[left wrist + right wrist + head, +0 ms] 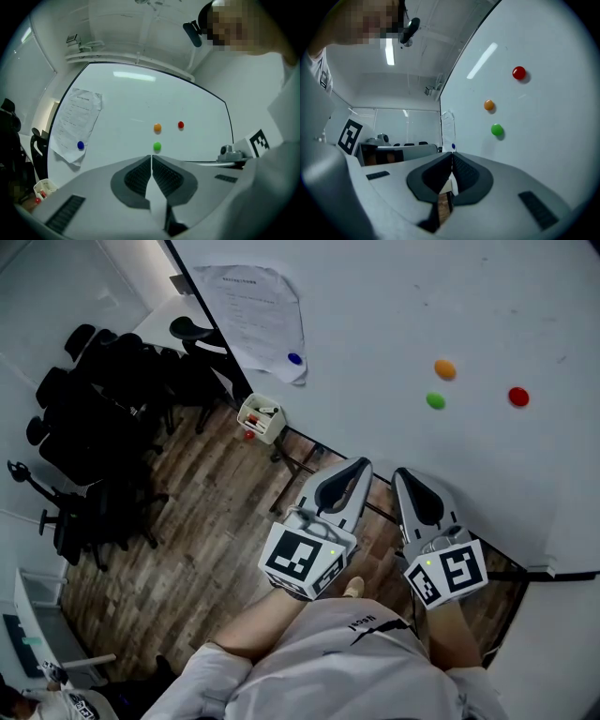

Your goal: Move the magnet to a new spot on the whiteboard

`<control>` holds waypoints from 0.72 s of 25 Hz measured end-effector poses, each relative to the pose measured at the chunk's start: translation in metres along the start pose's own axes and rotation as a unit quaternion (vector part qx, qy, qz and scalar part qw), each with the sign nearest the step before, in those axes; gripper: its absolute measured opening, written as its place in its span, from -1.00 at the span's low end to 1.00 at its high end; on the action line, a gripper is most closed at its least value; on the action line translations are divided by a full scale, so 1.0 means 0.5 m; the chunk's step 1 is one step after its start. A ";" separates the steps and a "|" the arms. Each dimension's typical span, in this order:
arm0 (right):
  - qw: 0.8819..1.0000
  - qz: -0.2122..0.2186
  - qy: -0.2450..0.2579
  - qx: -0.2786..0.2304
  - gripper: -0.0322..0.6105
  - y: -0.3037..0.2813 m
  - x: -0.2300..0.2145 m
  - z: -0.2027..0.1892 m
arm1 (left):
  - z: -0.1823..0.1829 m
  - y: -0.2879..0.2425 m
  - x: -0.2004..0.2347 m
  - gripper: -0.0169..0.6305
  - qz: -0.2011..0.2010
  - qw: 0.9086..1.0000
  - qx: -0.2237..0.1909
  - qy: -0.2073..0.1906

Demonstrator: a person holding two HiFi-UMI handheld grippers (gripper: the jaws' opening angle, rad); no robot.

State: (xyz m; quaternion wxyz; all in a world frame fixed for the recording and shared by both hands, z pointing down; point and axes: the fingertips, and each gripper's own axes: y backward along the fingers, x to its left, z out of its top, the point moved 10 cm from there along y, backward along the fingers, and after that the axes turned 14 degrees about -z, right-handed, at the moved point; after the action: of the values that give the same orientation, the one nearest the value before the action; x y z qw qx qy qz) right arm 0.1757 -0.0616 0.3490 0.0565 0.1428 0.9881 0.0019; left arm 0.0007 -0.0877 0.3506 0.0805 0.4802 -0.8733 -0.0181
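Since your left gripper (360, 465) and right gripper (402, 474) are both closed and empty, you could knock the green magnet (435, 400) off the whiteboard (394, 315) instead of grabbing it.

Floor (216, 540): brown wood planks, mixed tones. Black office chairs (103, 409) bunched at upper left of head view, w/ a white table (164, 320) just behind them. Wall (56, 277) beyond is plain white. Ceiling also white, w/ a strip light (389, 51) switched on in right gripper view. Glass partition (393, 126) sits below it, chair backs dimly visible behind.
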 end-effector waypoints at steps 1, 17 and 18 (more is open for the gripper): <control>1.000 0.001 0.001 0.000 -0.86 -0.003 0.004 0.001 | 0.002 0.005 0.001 -0.89 0.000 1.000 -0.001 0.001; 1.000 -0.001 0.003 0.020 -0.86 -0.038 0.034 0.003 | 0.001 0.019 0.023 -0.91 -0.009 1.000 -0.011 0.014; 1.000 -0.001 0.003 0.021 -0.86 -0.037 0.034 0.004 | 0.001 0.018 0.022 -0.91 -0.010 1.000 -0.011 0.014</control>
State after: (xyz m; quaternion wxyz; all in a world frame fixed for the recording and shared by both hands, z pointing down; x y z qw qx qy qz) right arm 0.1545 -0.0747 0.3448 0.0501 0.1428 0.9883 -0.0182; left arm -0.0129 -0.0923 0.3522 0.0981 0.4883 -0.8668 -0.0221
